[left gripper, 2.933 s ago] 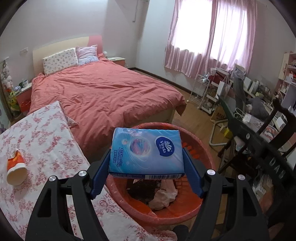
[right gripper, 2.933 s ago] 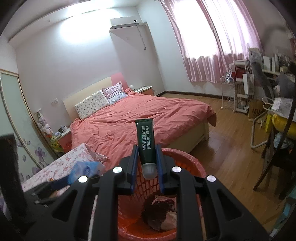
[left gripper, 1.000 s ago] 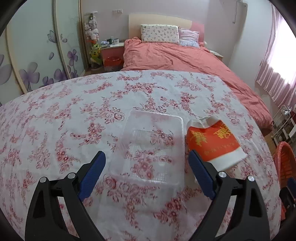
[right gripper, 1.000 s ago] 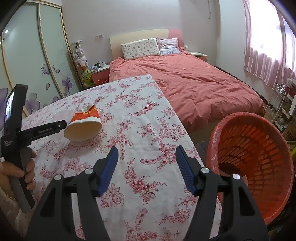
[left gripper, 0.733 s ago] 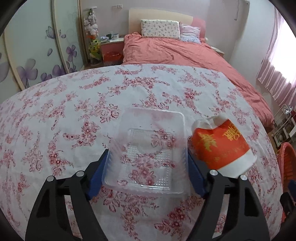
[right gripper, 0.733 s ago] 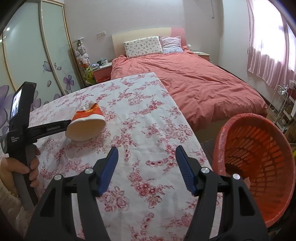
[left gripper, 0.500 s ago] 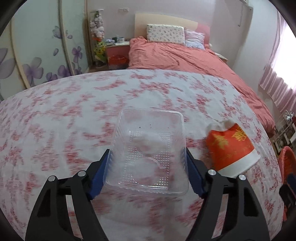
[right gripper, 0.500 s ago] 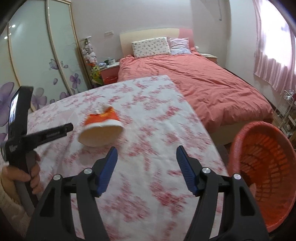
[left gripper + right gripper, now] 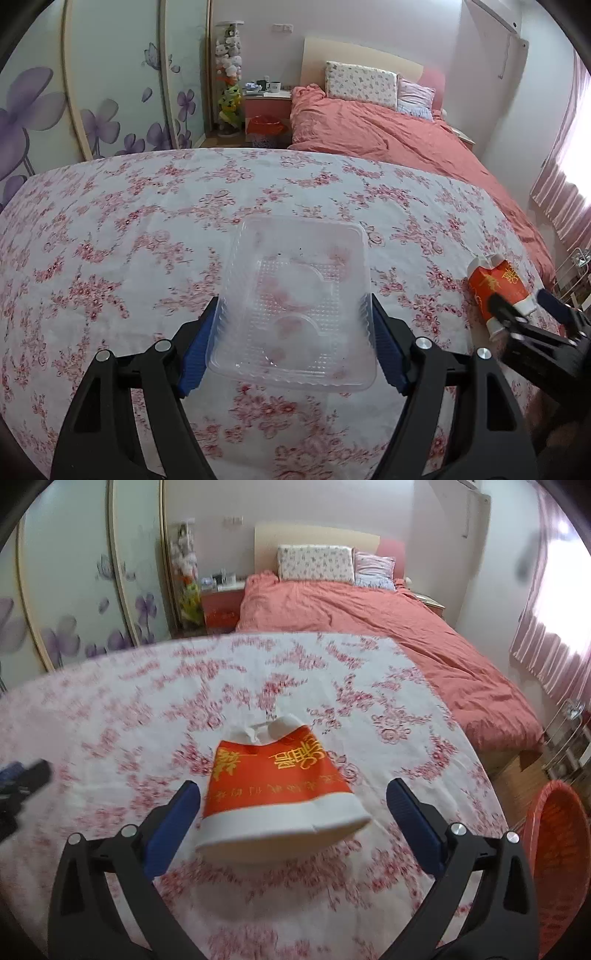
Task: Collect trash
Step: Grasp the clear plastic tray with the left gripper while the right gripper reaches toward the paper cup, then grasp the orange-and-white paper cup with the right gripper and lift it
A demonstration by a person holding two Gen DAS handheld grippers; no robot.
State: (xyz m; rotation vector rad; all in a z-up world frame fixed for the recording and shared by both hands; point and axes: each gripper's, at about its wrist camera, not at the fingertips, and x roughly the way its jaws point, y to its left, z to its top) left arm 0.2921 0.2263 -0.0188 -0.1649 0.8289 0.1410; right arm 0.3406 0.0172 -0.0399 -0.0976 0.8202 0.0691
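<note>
the left tongs (image 9: 295,339) grip a clear plastic tray (image 9: 295,306) above the floral worktop (image 9: 110,240); the right tongs (image 9: 293,812) stand wide open around a crushed red paper cup (image 9: 277,786) lying there, the orange basket (image 9: 557,856) beside the worktop's edge.

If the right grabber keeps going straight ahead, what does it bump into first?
Most likely the crushed red and white paper cup. It lies on its side on the flowery tablecloth, right between the open fingers of the right gripper, wide end towards the camera. How far off it is, is hard to judge.
</note>
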